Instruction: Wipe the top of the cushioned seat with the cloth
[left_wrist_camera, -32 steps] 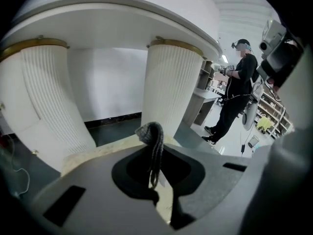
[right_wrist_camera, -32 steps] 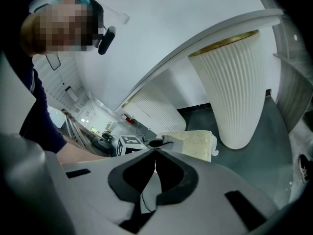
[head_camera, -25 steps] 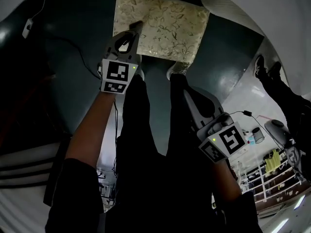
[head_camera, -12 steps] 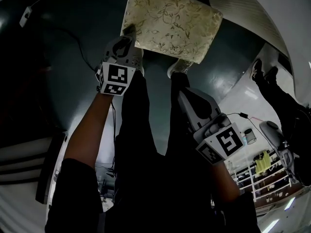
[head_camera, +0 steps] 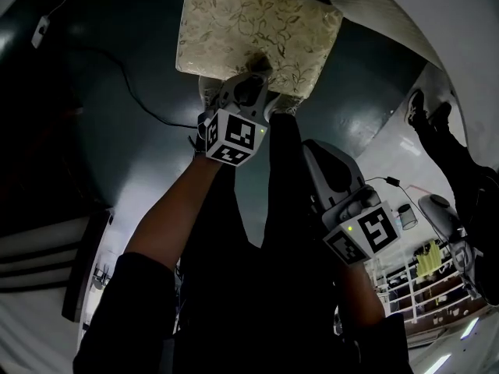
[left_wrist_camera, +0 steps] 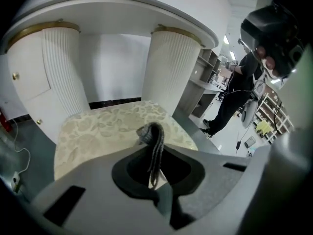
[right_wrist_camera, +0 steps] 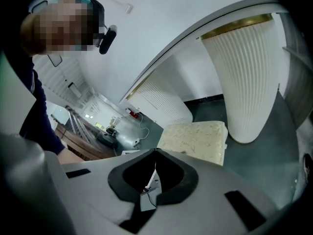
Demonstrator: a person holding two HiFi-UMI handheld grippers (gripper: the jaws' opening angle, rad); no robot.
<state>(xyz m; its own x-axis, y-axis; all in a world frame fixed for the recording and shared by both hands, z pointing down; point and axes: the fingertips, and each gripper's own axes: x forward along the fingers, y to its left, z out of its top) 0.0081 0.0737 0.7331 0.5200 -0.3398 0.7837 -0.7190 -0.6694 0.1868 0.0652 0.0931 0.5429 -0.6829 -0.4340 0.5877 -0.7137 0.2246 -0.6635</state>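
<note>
Dark glossy floor (head_camera: 140, 68); cream leaf-patterned cushioned seat (head_camera: 249, 29). Left gripper (head_camera: 257, 67) clenched on grey woven cloth (left_wrist_camera: 152, 141) at seat's near edge, probably touching, for wiping. Right gripper (right_wrist_camera: 155, 153) closed, empty, spare.

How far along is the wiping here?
Done: the cloth is picked up, clamped in the left gripper. In hand: that gripper is over the cushioned seat's near edge, so wiping looks under way. Left: how much of the top is wiped cannot be told. The right gripper hangs shut, empty, off the seat.

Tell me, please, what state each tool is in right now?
Left tool: shut on the cloth.
Right tool: shut, holding nothing.
</note>
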